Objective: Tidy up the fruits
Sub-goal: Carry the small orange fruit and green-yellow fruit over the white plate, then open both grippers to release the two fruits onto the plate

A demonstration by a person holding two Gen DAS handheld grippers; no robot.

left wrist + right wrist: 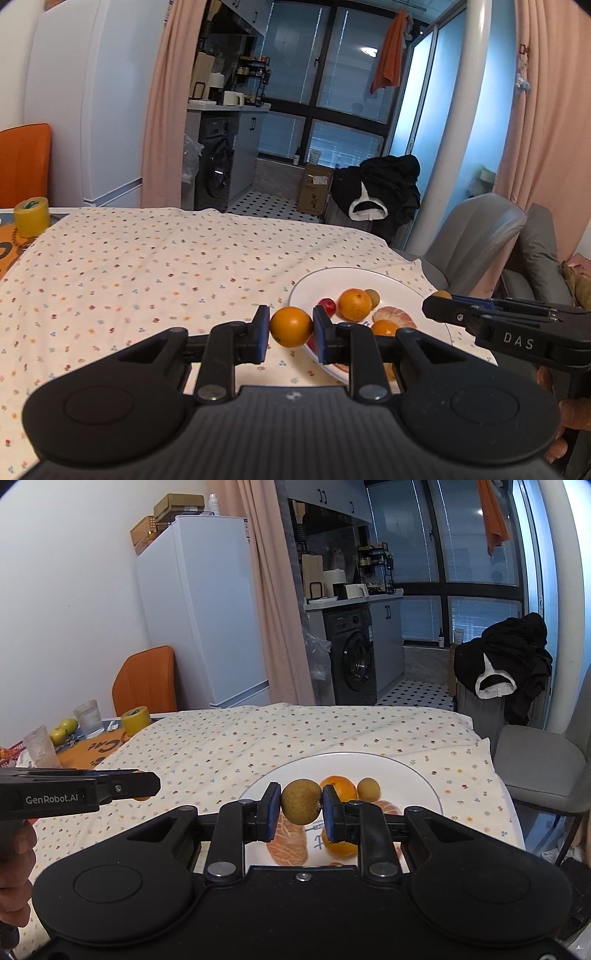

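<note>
Landmark: white plate (413, 775) on the flowered tablecloth (147, 266); all positions referenced to it.
Left gripper (291, 330): both pads pressed on an orange (291, 326), held up near the plate's left rim, over the cloth edge.
Right gripper (301, 806): both pads pressed on a brownish-green round fruit (301, 802), held over the plate's near-centre.
On plate: second orange (355, 304), small red fruit (328, 305), small brownish fruit (372, 297), peeled citrus segments (393, 316), another orange (384, 328) partly hidden behind the left finger.
Off plate: green apples (63, 729) far left of the plate, beyond the cloth.
Step in hand (judgement): both fruits carried; placement onto the plate looks pending.
Technique (judgement): lower each fruit into a bare patch until it touches the plate before easing the pads apart. Round fruit rolls, so seat it against neighbours, away from the rim. Place one at a time so the grippers do not cross.
Risk (judgement): a release from height could bounce fruit off the left rim.
</note>
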